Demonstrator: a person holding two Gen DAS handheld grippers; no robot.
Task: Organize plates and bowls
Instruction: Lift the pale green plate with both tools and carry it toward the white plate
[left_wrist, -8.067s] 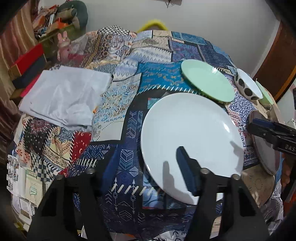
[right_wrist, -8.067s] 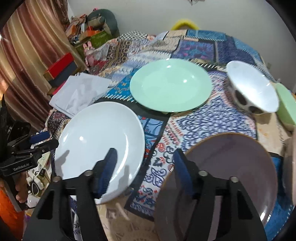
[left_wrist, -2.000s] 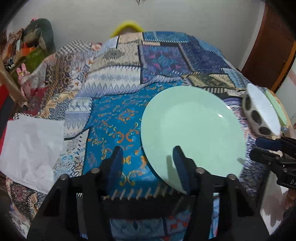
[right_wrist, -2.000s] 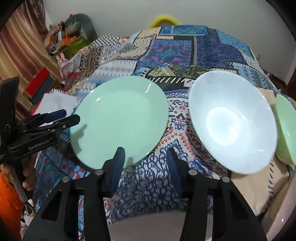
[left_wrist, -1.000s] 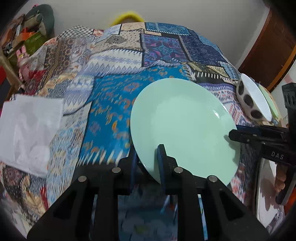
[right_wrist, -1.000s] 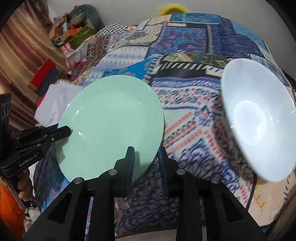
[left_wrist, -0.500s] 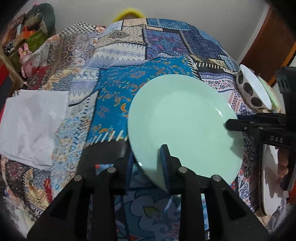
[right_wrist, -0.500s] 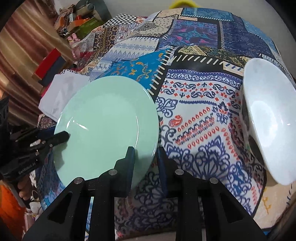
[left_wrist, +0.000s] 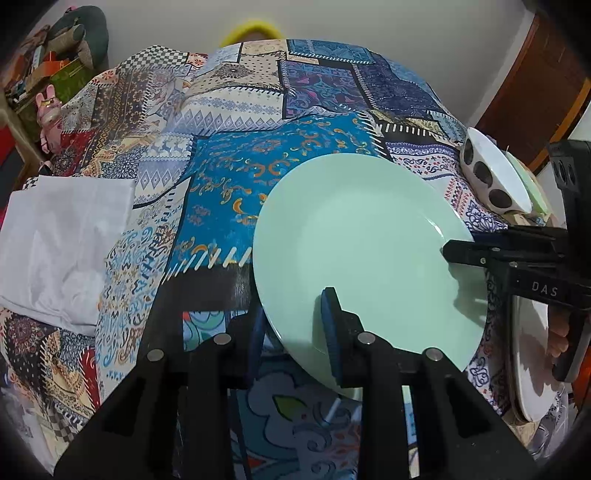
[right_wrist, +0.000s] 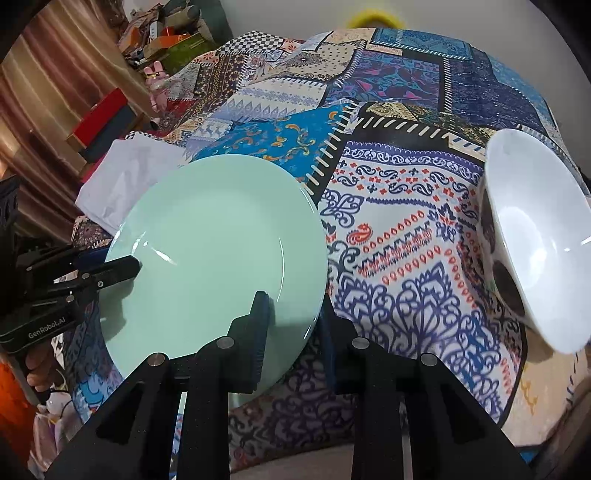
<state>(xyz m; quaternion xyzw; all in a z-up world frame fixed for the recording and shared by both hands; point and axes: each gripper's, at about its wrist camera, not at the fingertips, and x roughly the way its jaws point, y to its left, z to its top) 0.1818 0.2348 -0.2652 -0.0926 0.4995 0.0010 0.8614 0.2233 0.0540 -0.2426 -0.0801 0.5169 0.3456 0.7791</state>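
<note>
Where patchwork cloth (left_wrist: 236, 192) covers table, left gripper (left_wrist: 293, 328) & right gripper (right_wrist: 293, 321) jaws clench green plate (left_wrist: 362, 236).

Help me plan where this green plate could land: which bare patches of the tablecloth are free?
Free: the patterned cloth between the green plate and the spotted bowl, and the far cloth toward the wall. Crowded: the right edge with the stacked plates.

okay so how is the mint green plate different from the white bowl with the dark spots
The mint green plate is flat and shallow; the white bowl is deep. The plate is plain green; the bowl is white inside, with dark spots outside. Both tongs, left and right, grip the plate's rim; the bowl sits untouched on the patchwork cloth. Both are round and glossy.
</note>
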